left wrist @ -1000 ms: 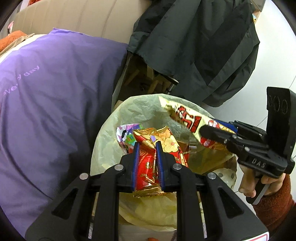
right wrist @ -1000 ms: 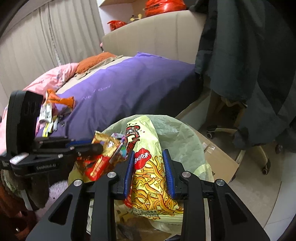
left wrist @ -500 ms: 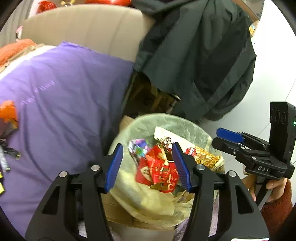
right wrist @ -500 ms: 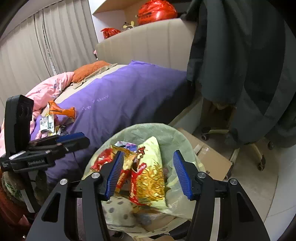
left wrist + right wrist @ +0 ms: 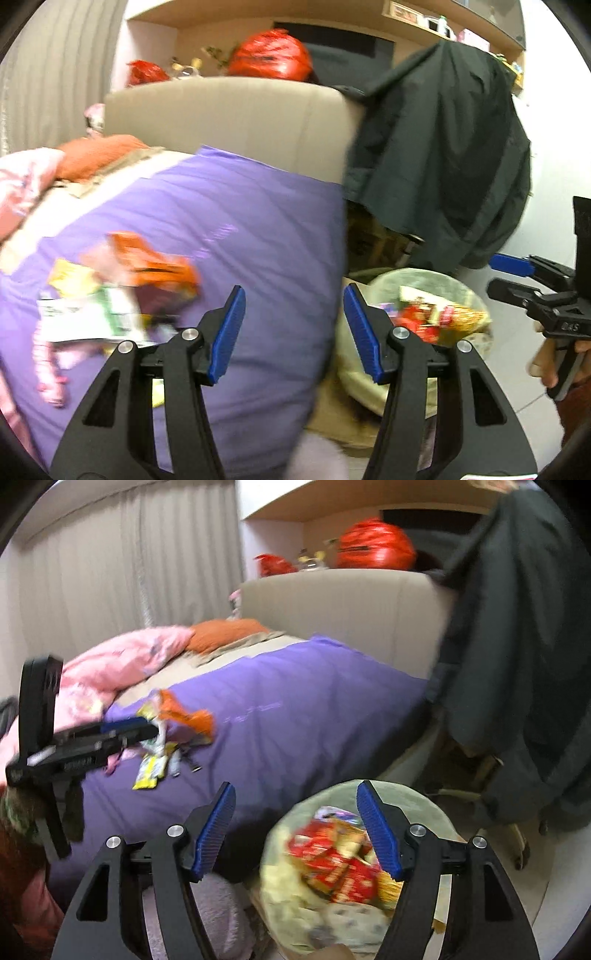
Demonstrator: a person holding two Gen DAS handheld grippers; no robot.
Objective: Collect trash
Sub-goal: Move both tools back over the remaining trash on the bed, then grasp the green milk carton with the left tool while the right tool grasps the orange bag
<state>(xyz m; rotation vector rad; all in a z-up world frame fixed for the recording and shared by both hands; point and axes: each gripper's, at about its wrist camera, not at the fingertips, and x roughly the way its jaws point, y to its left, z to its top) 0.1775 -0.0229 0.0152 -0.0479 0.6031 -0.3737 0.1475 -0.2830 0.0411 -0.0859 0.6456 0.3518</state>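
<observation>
Both tongs empty. Left tongs (image 5: 293, 334) spread partway, nothing but purple quilt (image 5: 258, 221) between the blue pads. Right tongs (image 5: 295, 829) just opened to full width, nothing between the pads either.

Remaining trash: loose wrappers (image 5: 122, 291) on the bed, at about 10 o'clock from the left tongs and near; from the right tongs, the same wrappers (image 5: 166, 746) at 10 o'clock but farther off, with the left tongs in between. Left hand clearly nearer. Orange packet (image 5: 155, 264) with its long axis running roughly from 10 to 4 o'clock.

Bin (image 5: 369, 867) under the right tongs, already loaded with snack bags.

Motion blur everywhere: wrapper count, edges and overlaps impossible to make out. Bin cut partly by the tongs.
</observation>
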